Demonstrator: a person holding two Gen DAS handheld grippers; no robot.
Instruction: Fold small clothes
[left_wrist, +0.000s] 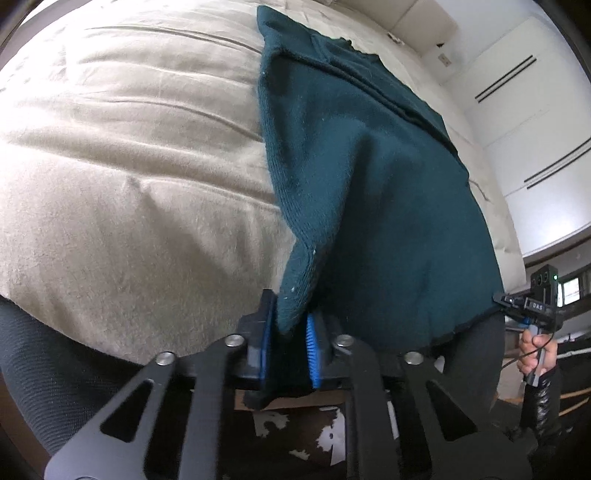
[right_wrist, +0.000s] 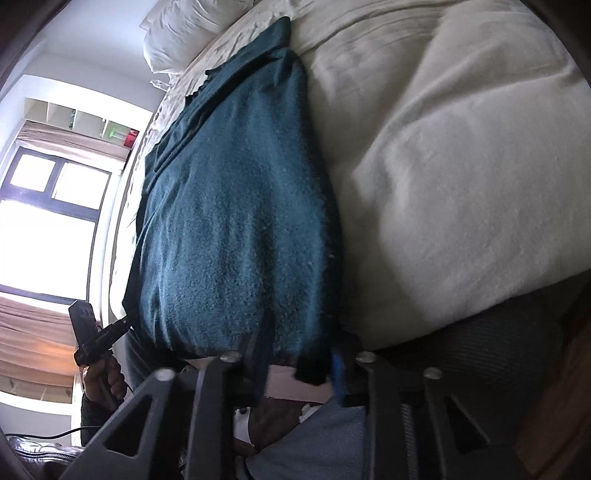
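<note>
A dark teal knitted garment (left_wrist: 388, 206), fuzzy and ribbed at the edge, lay lengthwise on the cream bedspread (left_wrist: 129, 166). The left gripper (left_wrist: 290, 343) pinched its near corner between blue ridged pads; the right gripper (right_wrist: 303, 365) clamped the other near corner.

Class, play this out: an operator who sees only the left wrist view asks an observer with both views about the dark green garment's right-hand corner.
Operator: Has the right gripper caught its corner?
Observer: Yes, the right gripper pinches the hem of the dark green garment.
Operator: Anything beyond the far end?
Observer: A white pillow lies there.
Operator: What is behind my own gripper?
Observer: A bright window.
</note>
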